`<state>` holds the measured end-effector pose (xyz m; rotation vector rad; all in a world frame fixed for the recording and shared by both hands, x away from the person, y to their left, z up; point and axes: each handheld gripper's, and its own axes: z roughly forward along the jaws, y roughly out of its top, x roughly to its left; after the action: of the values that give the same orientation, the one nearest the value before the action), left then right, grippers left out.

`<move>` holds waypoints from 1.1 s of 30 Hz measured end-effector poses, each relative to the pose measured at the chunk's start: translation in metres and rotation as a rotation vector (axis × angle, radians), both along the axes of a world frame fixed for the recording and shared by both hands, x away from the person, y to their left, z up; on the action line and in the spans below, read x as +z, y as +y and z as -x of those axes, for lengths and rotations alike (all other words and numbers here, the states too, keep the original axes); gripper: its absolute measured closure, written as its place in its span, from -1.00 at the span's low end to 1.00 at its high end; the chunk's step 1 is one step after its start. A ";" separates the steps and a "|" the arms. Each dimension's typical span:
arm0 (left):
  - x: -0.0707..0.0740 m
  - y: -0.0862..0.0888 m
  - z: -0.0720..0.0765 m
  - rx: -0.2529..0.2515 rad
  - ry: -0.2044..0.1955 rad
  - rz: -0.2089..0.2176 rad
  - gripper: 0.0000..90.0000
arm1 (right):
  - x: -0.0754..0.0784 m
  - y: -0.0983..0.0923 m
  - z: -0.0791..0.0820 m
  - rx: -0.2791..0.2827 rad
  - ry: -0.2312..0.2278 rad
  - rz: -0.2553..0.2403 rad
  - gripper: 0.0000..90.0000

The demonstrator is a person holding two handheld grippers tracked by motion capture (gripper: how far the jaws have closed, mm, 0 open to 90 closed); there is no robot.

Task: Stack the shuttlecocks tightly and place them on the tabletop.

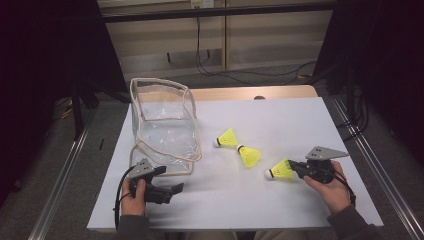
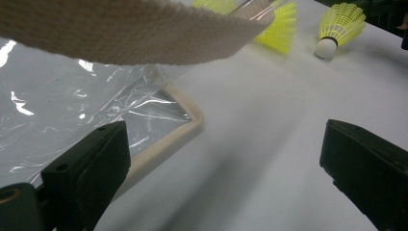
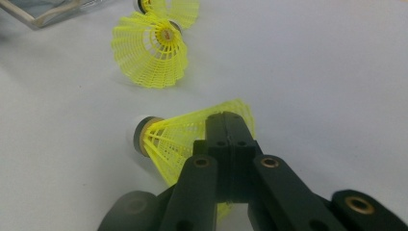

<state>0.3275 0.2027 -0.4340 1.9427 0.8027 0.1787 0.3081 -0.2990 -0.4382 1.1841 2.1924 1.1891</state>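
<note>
While right gripper point(image 1: 295, 167) jaws clamp skirt of yellow shuttlecock point(image 1: 279, 170), cork pointing toward clear pouch point(image 1: 162, 125) far left across worktop point(image 1: 280, 115); left gripper point(image 1: 172, 190) nearer pouch, jaws agape, empty.

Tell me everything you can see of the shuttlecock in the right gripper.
The shuttlecock has a neon-yellow mesh skirt, plastic by the look, and a white rounded cork with a dark band. It lies on its side on the white table, cork pointing away from the right gripper, whose jaws are shut on the skirt's rim. It lies apart from the other shuttlecocks.
</note>
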 end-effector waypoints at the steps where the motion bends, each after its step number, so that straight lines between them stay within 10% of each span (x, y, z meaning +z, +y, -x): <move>1: 0.000 0.000 0.000 0.000 0.000 0.000 -0.92 | 0.000 0.000 0.000 0.002 -0.001 -0.001 1.00; 33: 0.000 0.000 0.000 0.003 -0.003 0.003 -0.92 | 0.008 -0.015 0.008 -0.015 -0.005 -0.004 0.90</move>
<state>0.3274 0.2027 -0.4339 1.9383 0.8039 0.1817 0.3001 -0.3136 -0.4301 1.1963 2.1742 1.1900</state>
